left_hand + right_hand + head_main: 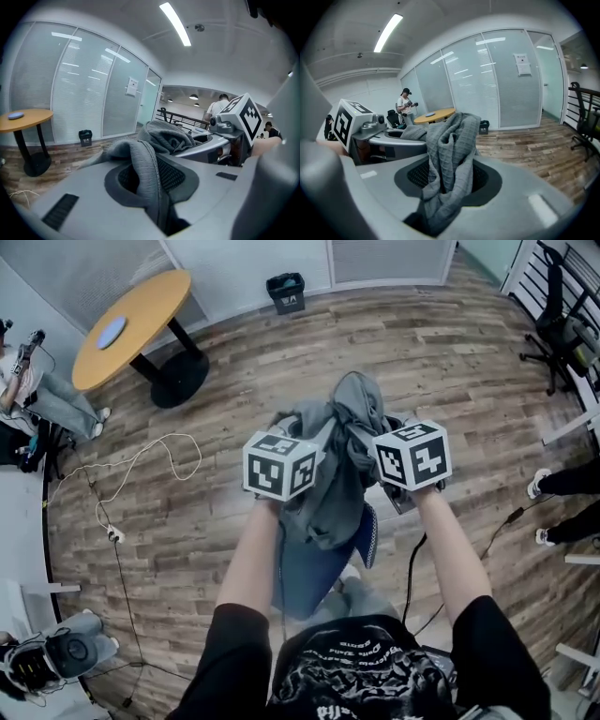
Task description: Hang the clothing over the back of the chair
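Observation:
A grey knitted garment [342, 484] hangs bunched between both grippers in the head view, its lower part draped onto a blue chair back [314, 573] just below my hands. My left gripper [309, 432] is shut on one fold of the cloth; in the left gripper view the fabric [147, 168] is pinched between the jaws of that gripper [157, 192]. My right gripper [380, 435] grips another bunch. In the right gripper view the garment [450, 140] rises out of the narrow gap of that gripper [443, 192]. Cloth hides both sets of fingertips from above.
A round wooden table [131, 324] stands far left, and a black bin [286, 292] sits by the glass wall. White cable [131, 474] trails over the wood floor. An office chair [562, 324] is at the top right, with a person's feet [544, 484] at the right.

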### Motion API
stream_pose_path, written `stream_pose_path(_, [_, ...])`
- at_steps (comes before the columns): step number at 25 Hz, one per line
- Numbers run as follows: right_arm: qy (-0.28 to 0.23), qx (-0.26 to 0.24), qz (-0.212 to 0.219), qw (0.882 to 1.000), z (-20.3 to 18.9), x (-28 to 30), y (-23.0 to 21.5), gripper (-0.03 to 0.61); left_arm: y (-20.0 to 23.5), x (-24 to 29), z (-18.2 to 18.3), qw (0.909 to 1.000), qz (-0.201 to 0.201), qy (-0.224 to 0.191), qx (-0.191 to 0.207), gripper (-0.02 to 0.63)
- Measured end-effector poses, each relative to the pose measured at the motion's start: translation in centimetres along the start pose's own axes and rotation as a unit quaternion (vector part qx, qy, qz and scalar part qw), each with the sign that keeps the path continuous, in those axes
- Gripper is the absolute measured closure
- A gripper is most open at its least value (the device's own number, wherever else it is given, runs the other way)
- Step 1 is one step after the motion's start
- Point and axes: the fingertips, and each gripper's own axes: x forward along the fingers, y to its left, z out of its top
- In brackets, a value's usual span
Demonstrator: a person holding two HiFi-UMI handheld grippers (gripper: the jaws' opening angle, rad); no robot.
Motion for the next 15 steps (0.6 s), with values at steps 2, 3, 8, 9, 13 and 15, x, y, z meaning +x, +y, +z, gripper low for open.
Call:
stream_pose_path(2, [0.006,0.008,-0.007,1.0,-0.6,0.9,-1.1,0.422,0.3,1.4,-0.4,0.9999,-0.001,0.009,-0.006,0.563])
stream_pose_path(3, [0.008,0.014,-0.01,1.0,-0.9,1.3,-1.6,0.422,0.5,2.0,-0.6,0.9999,-0.002,0.014,-0.009,0.563])
stream_pose_path(8, [0.019,0.025,-0.016,0.999,-1.8,3.6,-3.3,0.422,1.8,4.5,-1.4,0.9989,-0.017,0.042,0.001,0.563])
stream_pose_path(9, [0.023,0.026,-0.016,0.999,-2.1,4.0,-3.5,0.422,2.0,4.9,-1.7,0.9985,-0.021,0.05,0.001,0.563])
stream_pose_path(13, [0.049,0.052,-0.024,0.997,-4.1,4.5,-4.8,0.419,1.7,6.6,-3.4,0.9953,-0.041,0.087,-0.007,0.561])
stream_pose_path(15, [0.058,0.059,-0.029,0.996,-4.7,5.2,-5.5,0.416,2.0,7.6,-3.9,0.993,-0.045,0.109,0.009,0.561])
